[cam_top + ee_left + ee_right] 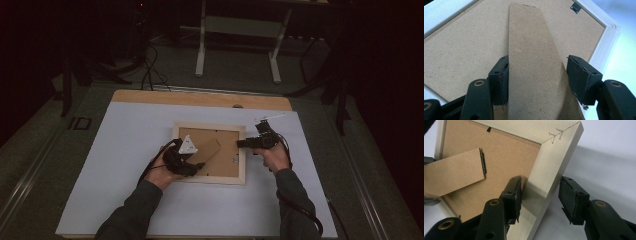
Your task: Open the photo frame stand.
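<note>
A picture frame (209, 153) lies face down near the middle of a white table (125, 150), its brown backing board (461, 57) turned upward. The person's left gripper (182, 159) reaches in from the frame's near left corner; the right gripper (250, 142) comes in at the frame's right rail.

In the left gripper view, the cardboard stand (534, 70) of the frame runs up between the two black jaws. The left pad touches the stand's edge, while the right pad stands a little clear of the other edge, so the jaws are apart and not yet clamped on it. A small metal clip (575, 7) sits at the far edge of the backing board.

In the right gripper view, the pale wooden rail (546, 180) lies between the jaws. One pad rests at the rail's inner edge and the other hangs well off its outer side, so this gripper is wide open, straddling the rail without pinching it. The stand's hinge (483, 163) is seen on the board beyond.

Judged from this layout, the work is at an early stage: both tools are positioned, the frame is bracketed but not held, and the stand lies close to flat against the board. Gripping the rail, clamping the stand and swinging it out appear to remain.
</note>
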`<state>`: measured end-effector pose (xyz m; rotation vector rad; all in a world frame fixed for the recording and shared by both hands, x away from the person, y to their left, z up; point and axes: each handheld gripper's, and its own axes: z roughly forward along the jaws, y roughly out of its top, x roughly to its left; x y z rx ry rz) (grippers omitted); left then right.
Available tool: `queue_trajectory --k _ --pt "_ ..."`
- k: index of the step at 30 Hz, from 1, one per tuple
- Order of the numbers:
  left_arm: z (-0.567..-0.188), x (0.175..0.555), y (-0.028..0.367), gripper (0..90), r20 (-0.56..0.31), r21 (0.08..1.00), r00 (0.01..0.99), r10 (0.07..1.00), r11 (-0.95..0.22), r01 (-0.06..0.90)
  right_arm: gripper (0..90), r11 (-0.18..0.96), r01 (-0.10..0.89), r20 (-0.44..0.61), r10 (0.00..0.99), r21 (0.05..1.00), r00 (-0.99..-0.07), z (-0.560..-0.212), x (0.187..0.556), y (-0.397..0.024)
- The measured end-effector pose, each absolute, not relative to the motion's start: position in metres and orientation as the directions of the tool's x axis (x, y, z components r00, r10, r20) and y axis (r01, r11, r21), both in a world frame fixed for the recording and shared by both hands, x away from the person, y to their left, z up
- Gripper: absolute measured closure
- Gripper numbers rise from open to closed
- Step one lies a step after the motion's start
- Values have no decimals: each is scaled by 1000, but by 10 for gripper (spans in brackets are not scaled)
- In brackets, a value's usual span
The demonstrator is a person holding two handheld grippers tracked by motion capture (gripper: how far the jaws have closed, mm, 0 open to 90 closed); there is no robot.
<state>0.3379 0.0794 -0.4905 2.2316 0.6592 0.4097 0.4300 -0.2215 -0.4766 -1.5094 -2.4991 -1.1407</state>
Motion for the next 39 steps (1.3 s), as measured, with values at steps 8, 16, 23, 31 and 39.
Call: queue_trajectory --k 8,16,23,31,39 --pt "-492 336 80 407 103 755 817 568 -579 308 512 263 788 418 731 557 -540 -480 434 -225" --pt "-493 338 81 406 97 760 822 562 -575 303 555 252 794 435 725 554 -533 -479 433 -229" --pt "-492 342 84 405 40 760 825 564 -553 341 559 247 788 423 733 563 -532 -478 431 -228" --pt "-492 349 85 373 -45 724 825 563 -551 416 568 210 795 441 739 569 -510 -481 429 -228" --pt "-490 361 97 388 -267 697 787 557 -452 557 568 216 789 430 741 575 -516 -479 428 -228"
